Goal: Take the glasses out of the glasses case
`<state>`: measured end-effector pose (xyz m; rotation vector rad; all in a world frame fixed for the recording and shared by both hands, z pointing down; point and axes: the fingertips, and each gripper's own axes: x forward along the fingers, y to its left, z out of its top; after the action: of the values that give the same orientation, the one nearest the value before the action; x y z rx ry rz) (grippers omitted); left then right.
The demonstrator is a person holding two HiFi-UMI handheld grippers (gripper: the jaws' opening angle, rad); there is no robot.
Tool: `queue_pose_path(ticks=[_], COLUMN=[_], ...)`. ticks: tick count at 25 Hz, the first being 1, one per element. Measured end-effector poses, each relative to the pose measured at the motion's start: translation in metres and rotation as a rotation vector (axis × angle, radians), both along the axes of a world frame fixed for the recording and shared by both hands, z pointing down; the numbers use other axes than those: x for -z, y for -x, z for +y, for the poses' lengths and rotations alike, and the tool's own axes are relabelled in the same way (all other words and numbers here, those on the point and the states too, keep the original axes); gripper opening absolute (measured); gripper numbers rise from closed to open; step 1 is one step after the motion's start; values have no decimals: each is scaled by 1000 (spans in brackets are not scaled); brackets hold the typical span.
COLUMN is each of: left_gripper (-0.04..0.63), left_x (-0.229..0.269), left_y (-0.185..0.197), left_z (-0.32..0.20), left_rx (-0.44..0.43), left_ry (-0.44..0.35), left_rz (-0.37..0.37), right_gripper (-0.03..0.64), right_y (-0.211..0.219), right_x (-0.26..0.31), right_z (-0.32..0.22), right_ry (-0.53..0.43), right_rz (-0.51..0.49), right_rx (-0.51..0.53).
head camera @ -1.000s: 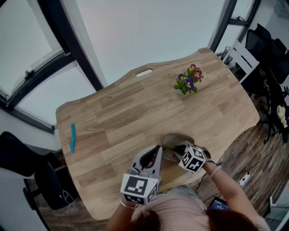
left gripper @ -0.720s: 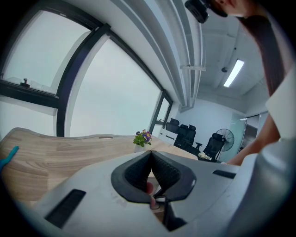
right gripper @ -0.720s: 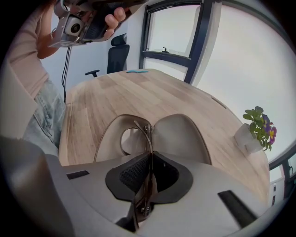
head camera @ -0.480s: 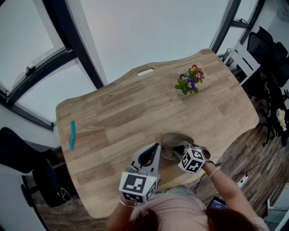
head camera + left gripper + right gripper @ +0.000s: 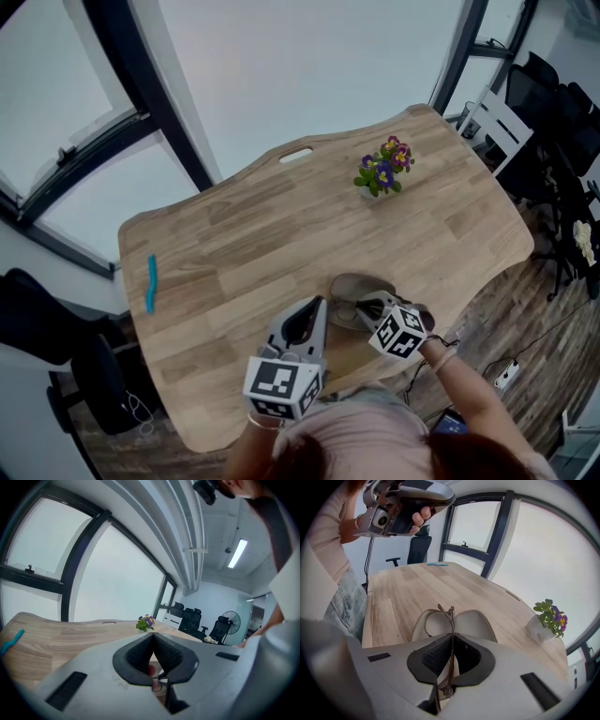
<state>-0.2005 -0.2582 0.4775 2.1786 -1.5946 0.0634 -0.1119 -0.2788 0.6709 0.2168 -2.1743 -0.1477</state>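
Note:
The glasses case (image 5: 364, 284) lies open near the table's front edge, a beige shell with both halves (image 5: 474, 622) facing up. My right gripper (image 5: 451, 638) is shut on the thin metal-framed glasses (image 5: 451, 617), which stand edge-on between the jaws, just above the open case. In the head view the right gripper (image 5: 362, 308) reaches the case from the right. My left gripper (image 5: 316, 306) is raised off the wooden table (image 5: 281, 225) to the left of the case. Its jaws (image 5: 153, 635) meet at the tips, and I see nothing held between them.
A small pot of purple flowers (image 5: 380, 173) stands at the far right of the table. A teal strip (image 5: 150, 283) lies near the left edge. Black office chairs (image 5: 553, 103) stand beyond the right side. The person's lap is against the front edge.
The left gripper has drawn slightly back toward the person. The right gripper keeps its hold on the glasses over the case.

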Motion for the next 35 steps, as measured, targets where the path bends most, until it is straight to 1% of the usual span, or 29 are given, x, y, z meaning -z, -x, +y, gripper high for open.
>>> queue_pose_path(ticks=[8,14,18,22,35], left_gripper=[2,0,2,2,2], left_x=[12,21,27,32,48], left_y=[-13,-23,-29,-34,-47], left_z=[12,19,23,29,40], left_rx=[25,40,52,66,102], left_ry=[-9,-18,-23,-26,-57], left_rz=[-26,-40,-51,-52,-64], right_gripper=[12,12,12,12,12], right_y=[-7,-14,-20,-24,-49], right_x=[30,58,81,103,157], right_z=[1,3,2,3,7], right_ry=[-34,-51,-69,-65,-82], right_rz=[-96,-189,-259,-338,-542], right_rx=[-51,-96,-137,-193,-316])
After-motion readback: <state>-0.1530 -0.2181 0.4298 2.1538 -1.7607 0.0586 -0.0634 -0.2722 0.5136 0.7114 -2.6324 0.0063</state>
